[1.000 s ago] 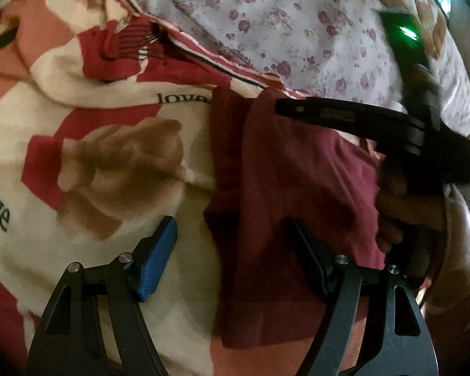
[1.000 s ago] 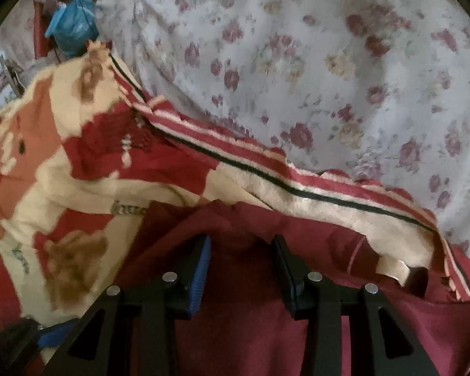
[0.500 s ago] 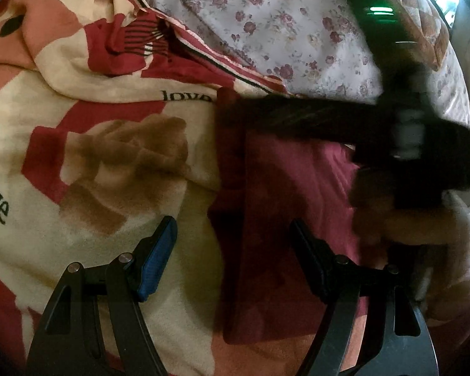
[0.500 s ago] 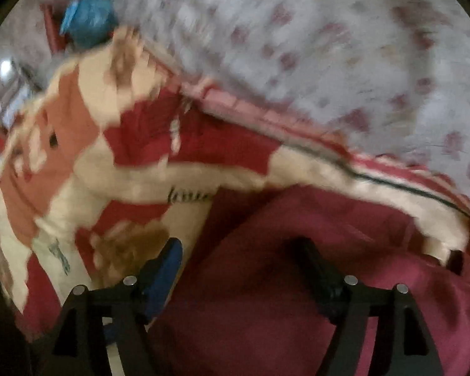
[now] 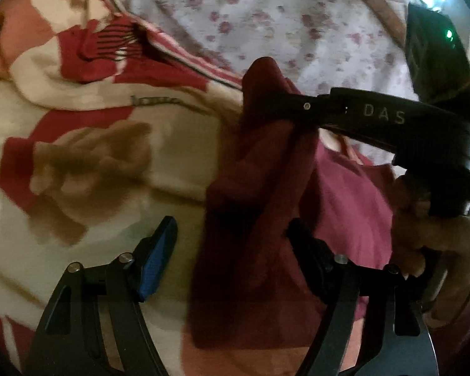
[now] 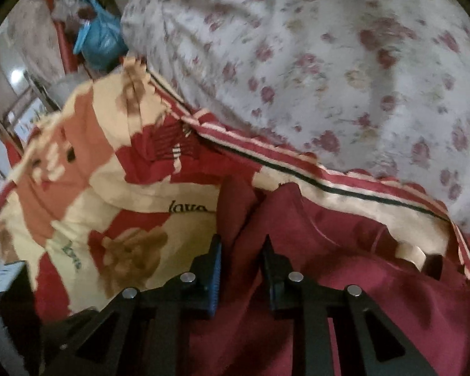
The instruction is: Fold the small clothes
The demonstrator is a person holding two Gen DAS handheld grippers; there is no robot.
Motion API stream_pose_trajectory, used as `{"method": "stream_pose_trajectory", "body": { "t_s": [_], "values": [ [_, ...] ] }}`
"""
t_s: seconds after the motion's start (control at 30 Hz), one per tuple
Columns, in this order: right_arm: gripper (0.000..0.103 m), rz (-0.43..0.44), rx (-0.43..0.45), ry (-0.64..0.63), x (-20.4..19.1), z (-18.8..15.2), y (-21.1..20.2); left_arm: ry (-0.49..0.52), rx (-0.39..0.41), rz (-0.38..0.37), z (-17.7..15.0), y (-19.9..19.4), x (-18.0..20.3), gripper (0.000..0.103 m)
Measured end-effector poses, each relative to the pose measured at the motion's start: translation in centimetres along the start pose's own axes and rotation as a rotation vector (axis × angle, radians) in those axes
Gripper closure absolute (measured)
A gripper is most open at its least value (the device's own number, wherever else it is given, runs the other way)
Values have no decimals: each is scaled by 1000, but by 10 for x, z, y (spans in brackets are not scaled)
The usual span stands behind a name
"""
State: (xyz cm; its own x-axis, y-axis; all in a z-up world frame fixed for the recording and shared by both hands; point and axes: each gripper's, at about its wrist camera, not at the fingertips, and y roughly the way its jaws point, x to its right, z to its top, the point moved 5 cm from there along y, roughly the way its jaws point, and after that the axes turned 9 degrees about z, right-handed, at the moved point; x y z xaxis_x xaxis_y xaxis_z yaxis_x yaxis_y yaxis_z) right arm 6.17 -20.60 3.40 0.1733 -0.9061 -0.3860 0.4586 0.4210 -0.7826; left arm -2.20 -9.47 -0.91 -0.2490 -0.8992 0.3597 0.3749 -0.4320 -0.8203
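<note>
The maroon garment lies on the patterned blanket; your right gripper has just clenched on its raised corner, so carry that over evenly. Your left gripper, jaws closing but apart, straddles its near edge. The right side is hidden.

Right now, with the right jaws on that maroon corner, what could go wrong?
1. The right gripper, whose jaws have just been closing, pinches only a narrow bunched fold of the maroon garment; lifting could slip it free.
2. The left gripper straddles the garment's edge, not clamped; the lower part may drag and lose its fold.
3. The rumpled patterned blanket underneath could snag or rise too.
</note>
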Motion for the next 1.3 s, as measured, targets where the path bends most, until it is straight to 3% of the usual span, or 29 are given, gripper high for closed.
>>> {"method": "stream_pose_trajectory", "body": {
  "t_s": [0.03,0.17,0.3,0.37,0.43,0.5,0.77,0.93,1.1,1.3],
  "values": [
    [82,6,4,9,3,-1,-4,7,-1,-27,1,0,4,58],
    [82,3,-2,47,14,-9,-6,77,57,-69,2,-13,21,75],
    [82,10,-18,79,22,-13,-11,115,81,-92,0,-22,32,75],
    [76,19,-33,101,22,-10,-11,117,81,-95,1,-21,33,75],
    [45,9,-56,109,19,-6,-8,114,80,-96,1,-22,31,75],
    [36,12,-74,96,11,-2,-2,110,81,-97,1,-24,31,75],
    [34,-26,-208,37,-9,-7,49,125,78,-67,-3,-24,31,75],
    [25,-76,-257,-15,-10,-9,64,112,70,-65,-2,-21,29,75],
    [25,-143,-270,-47,-6,-12,70,120,67,-55,-5,-21,29,75],
    [64,-129,-191,-60,0,-13,51,104,55,-44,-4,-17,26,75]
  ]
}}
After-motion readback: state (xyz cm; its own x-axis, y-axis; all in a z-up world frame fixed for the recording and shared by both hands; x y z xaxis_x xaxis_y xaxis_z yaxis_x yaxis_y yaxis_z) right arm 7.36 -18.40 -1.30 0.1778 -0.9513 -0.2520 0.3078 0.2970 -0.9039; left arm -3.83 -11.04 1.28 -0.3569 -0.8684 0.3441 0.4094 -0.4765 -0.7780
